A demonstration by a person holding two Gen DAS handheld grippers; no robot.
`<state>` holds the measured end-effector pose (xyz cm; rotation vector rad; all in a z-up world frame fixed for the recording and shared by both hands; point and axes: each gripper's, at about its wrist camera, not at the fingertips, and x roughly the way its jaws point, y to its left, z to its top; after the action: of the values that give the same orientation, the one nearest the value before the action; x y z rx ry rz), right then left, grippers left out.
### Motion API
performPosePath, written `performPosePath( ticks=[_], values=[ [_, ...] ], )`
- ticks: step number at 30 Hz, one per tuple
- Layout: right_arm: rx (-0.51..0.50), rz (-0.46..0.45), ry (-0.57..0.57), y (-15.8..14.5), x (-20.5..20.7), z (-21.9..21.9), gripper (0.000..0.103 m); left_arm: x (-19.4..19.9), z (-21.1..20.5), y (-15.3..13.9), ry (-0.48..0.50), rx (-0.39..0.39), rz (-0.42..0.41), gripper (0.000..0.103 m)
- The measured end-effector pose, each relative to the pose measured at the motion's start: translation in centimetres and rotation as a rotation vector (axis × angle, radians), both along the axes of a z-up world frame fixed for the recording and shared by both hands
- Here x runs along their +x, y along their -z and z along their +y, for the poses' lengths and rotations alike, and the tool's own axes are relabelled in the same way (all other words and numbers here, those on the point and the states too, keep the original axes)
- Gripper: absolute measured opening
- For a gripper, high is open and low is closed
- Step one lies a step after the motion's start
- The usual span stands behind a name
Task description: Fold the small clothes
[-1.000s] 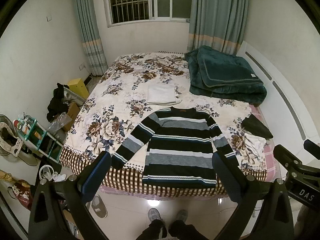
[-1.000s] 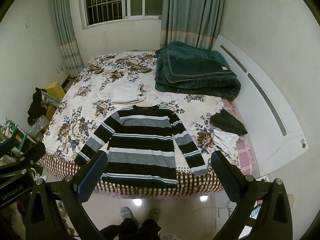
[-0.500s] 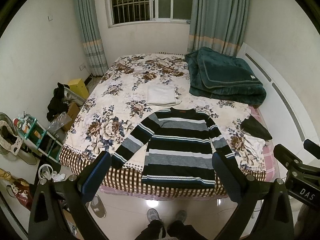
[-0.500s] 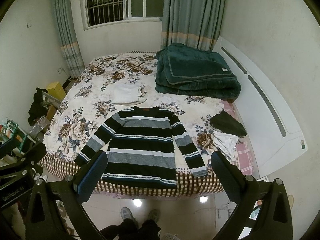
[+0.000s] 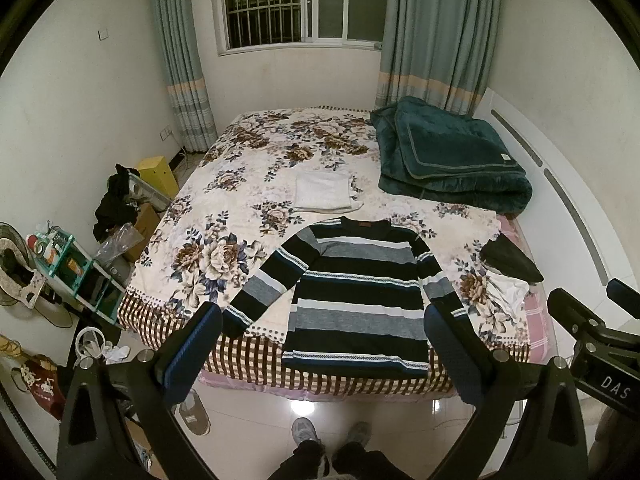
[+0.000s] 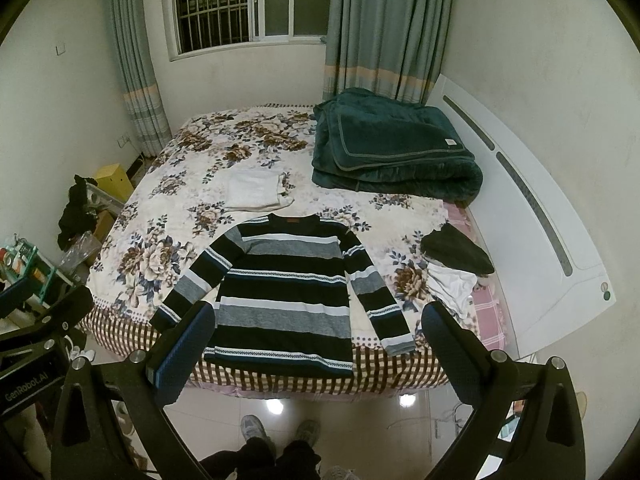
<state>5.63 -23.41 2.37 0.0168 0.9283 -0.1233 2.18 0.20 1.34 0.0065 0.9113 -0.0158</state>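
A black, grey and white striped sweater (image 5: 360, 296) lies flat, sleeves spread, at the near edge of the bed (image 5: 224, 216); it also shows in the right wrist view (image 6: 284, 296). A folded white garment (image 5: 322, 196) lies behind its collar, also seen from the right (image 6: 254, 194). My left gripper (image 5: 322, 348) is open and empty, held above the floor in front of the bed. My right gripper (image 6: 316, 344) is open and empty, beside it at the same height. Both are well short of the sweater.
A folded green quilt (image 5: 448, 160) fills the bed's far right. A black garment (image 5: 510, 262) on white cloth (image 5: 510, 294) lies at the bed's right edge. Shelf (image 5: 76, 276), boxes and clutter stand left of the bed. A white headboard (image 6: 536, 216) runs along the right. My feet (image 5: 326, 436) are on the tiled floor.
Both grippers have drifted back slightly, so the bed sits a little farther away. The jaws stay open and nothing on the bed has moved.
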Motion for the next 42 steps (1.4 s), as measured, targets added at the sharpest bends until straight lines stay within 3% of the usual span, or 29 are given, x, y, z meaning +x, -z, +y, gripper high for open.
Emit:
performPosePath(
  ticks=[10,15,18,21,23,27,30,36,39,42],
  values=[
    [0.000,0.002,0.007,-0.6,0.3,0.1,0.103,2.0,-1.5,-0.2,0.014,-0.008,0.011,0.103],
    [0.029,0.019,0.039,-0.7,2.2,-0.1,0.103,2.9,-0.6,1.4,0.011,0.005,-0.014,0.103],
    [0.081,0.035,0.113,1.6,4.4,-1.9,0.103,5.7,-0.8,3.5,0.000,0.057,-0.066,0.103],
    [0.127,0.056,0.211,5.9,6.3,-5.4,0.103,8.4,-0.5,6.4,0.002,0.080,-0.091,0.103],
    [0.142,0.076,0.306,9.7,7.8,-9.0,0.103,10.8,-0.9,9.2,0.004,0.107,-0.094,0.103],
    [0.172,0.178,0.479,18.5,10.7,-16.9,0.103,16.6,-2.5,16.0,-0.003,0.153,-0.016,0.103],
    [0.239,0.259,0.609,26.8,12.1,-24.2,0.103,19.4,-3.5,20.3,-0.023,0.165,0.033,0.103],
    [0.414,0.405,0.836,46.5,12.7,-37.3,0.100,25.0,-7.5,30.9,-0.052,0.211,0.149,0.103],
    [0.521,0.489,0.926,56.6,11.9,-41.1,0.098,27.5,-9.6,37.8,-0.052,0.209,0.230,0.103],
    [0.630,0.536,1.002,64.3,10.8,-42.7,0.098,29.2,-10.8,42.8,-0.058,0.235,0.288,0.103]
  ],
)
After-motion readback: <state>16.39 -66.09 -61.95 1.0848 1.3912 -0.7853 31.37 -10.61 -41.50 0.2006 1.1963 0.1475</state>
